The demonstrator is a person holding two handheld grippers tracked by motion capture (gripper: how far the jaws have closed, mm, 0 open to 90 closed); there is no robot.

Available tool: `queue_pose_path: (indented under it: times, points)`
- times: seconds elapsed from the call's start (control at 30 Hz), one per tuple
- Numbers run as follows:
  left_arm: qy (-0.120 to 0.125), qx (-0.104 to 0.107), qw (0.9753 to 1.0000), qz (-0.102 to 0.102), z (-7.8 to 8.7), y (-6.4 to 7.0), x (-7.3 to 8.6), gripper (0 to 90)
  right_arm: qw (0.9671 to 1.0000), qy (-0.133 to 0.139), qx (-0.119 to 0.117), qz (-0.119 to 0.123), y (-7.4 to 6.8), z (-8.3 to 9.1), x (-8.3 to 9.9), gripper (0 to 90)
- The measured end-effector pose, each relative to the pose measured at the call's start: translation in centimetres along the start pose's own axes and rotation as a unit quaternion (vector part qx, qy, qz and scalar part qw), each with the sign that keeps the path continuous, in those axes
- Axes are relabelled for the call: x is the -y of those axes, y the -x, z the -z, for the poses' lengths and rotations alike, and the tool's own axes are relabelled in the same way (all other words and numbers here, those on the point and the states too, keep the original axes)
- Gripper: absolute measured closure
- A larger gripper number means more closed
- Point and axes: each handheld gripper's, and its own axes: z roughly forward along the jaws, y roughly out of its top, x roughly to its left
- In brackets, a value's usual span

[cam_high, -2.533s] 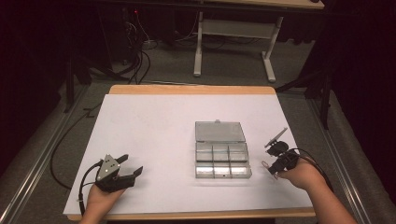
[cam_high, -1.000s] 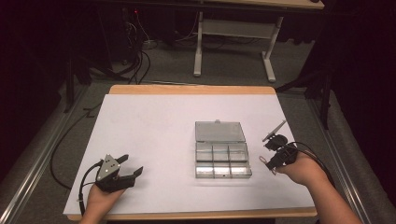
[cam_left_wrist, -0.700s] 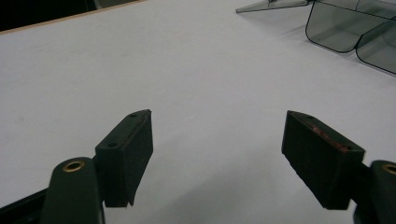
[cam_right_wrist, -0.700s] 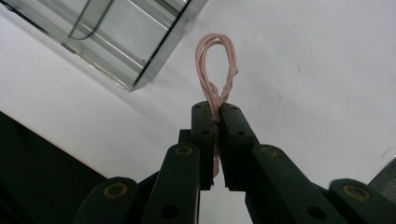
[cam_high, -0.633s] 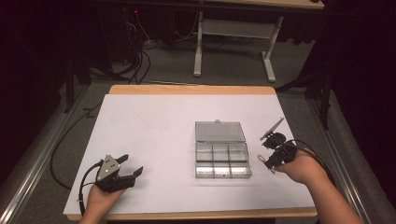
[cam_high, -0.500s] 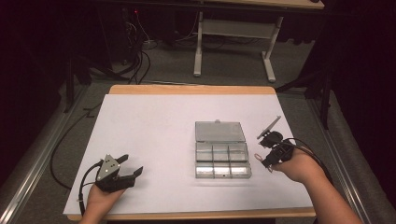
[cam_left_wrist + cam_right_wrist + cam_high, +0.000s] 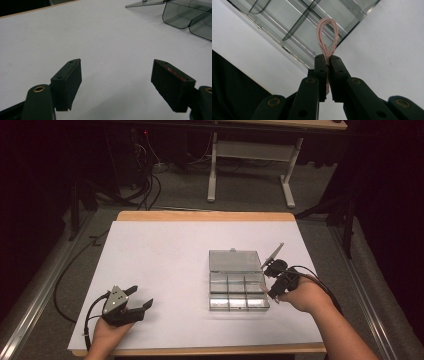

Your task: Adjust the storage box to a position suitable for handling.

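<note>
Moved inward to the clear box's right edge, our right gripper pinches a pink thread loop; we lower it squarely into one compartment, left gripper idle, agape.

The left gripper rests low at the near left, jaws wide apart, the left hand behind it. The right gripper is held off the surface at the right, jaws pinched together, the right hand gripping it, forearm running back to the near right.
</note>
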Motion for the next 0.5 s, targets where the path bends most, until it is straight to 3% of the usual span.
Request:
queue_pose_path:
  times: [0.3, 0.4, 0.47, 0.5]
  points:
    - [-0.001, 0.0, 1.0, -0.001, 0.0, 0.0, 0.0, 25.4, 0.9998, -0.003, -0.008, 0.021, -1.4, -0.7, -1.6, 85.4]
    - [-0.001, 0.001, 1.0, -0.002, 0.0, 0.0, 0.0, 25.4, 0.9998, -0.008, -0.011, 0.011, -2.0, -0.8, -2.0, 85.4]
    - [-0.001, 0.001, 1.0, -0.001, 0.0, 0.0, 0.0, 25.4, 0.9994, -0.006, -0.012, 0.033, -2.1, -1.1, -2.5, 85.4]
    - [-0.001, 0.001, 1.0, -0.001, 0.0, 0.0, 0.0, 25.4, 0.9994, -0.006, -0.013, 0.031, -2.3, -1.1, -2.7, 85.4]
